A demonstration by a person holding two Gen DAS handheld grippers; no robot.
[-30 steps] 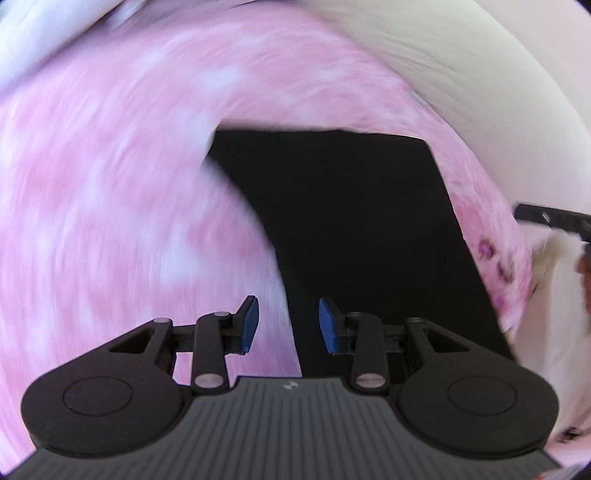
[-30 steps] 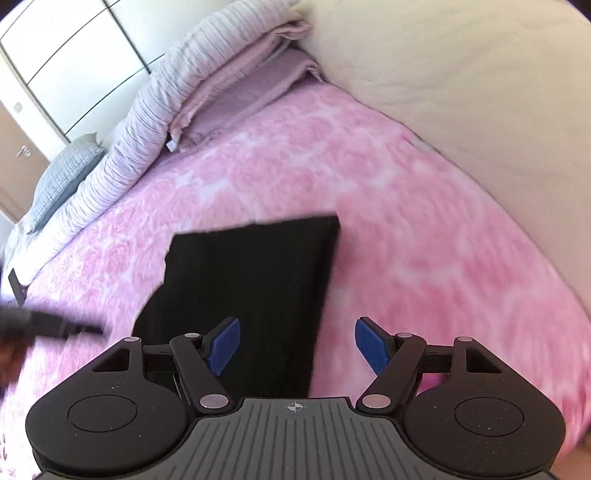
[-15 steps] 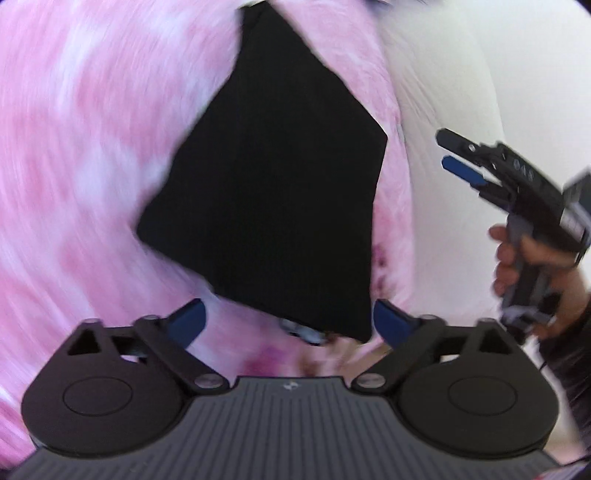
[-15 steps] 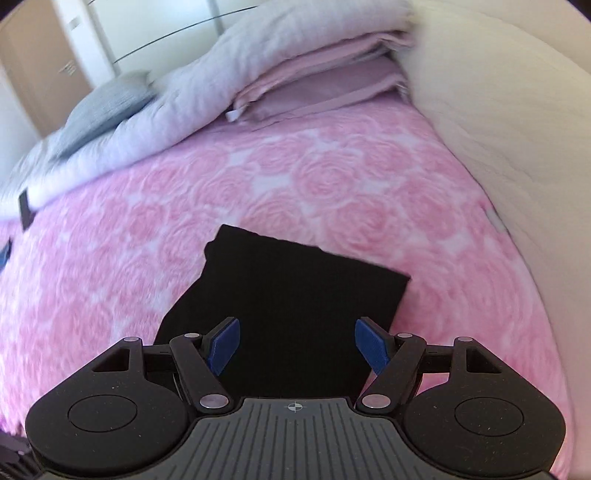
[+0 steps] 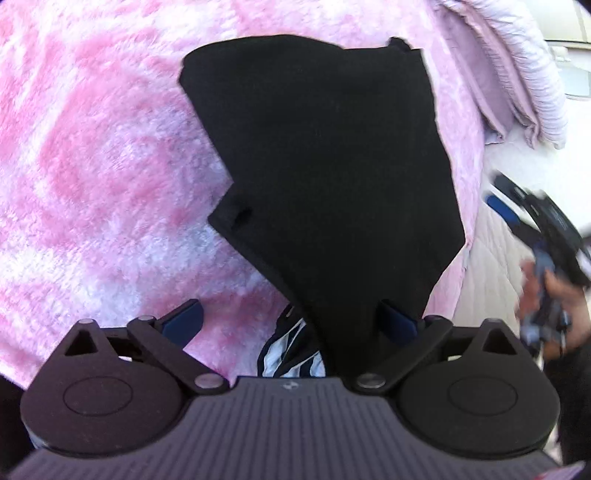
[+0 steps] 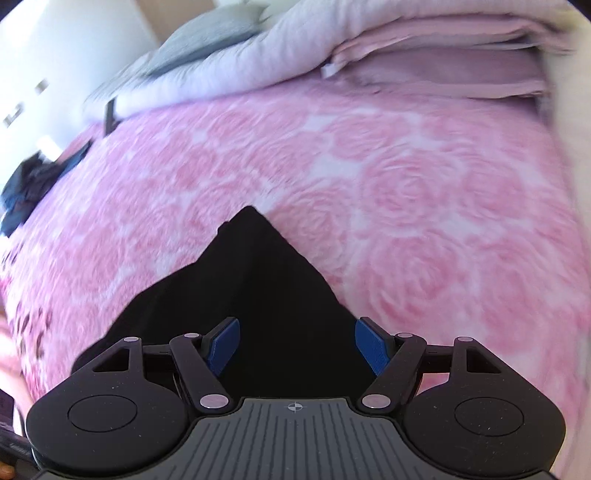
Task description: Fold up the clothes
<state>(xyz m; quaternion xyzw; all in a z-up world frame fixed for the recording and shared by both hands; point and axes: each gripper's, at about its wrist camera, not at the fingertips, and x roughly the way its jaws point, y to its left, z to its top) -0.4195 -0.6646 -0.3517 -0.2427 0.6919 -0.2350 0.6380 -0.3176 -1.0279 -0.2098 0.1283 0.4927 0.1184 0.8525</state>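
Note:
A folded black garment (image 5: pixel 332 177) lies on the pink rose-patterned blanket (image 5: pixel 92 147). My left gripper (image 5: pixel 291 319) is open, low over the garment's near corner; a striped black-and-white cloth (image 5: pixel 291 350) shows under that corner. In the right wrist view the same garment (image 6: pixel 258 295) lies below my right gripper (image 6: pixel 297 345), which is open and empty with its blue pads astride the cloth. The right gripper also shows blurred at the right edge of the left wrist view (image 5: pixel 532 221).
Folded lilac and pink bedding (image 6: pixel 424 55) and a grey pillow (image 6: pixel 207 33) are stacked at the far end of the bed. A cream quilt (image 5: pixel 498 266) runs along the right side. Dark clothes (image 6: pixel 26 188) lie at the far left.
My left gripper has opened wide and swung round to the garment's near corner, closer to it. My right gripper has turned and moved closer over the garment, still open.

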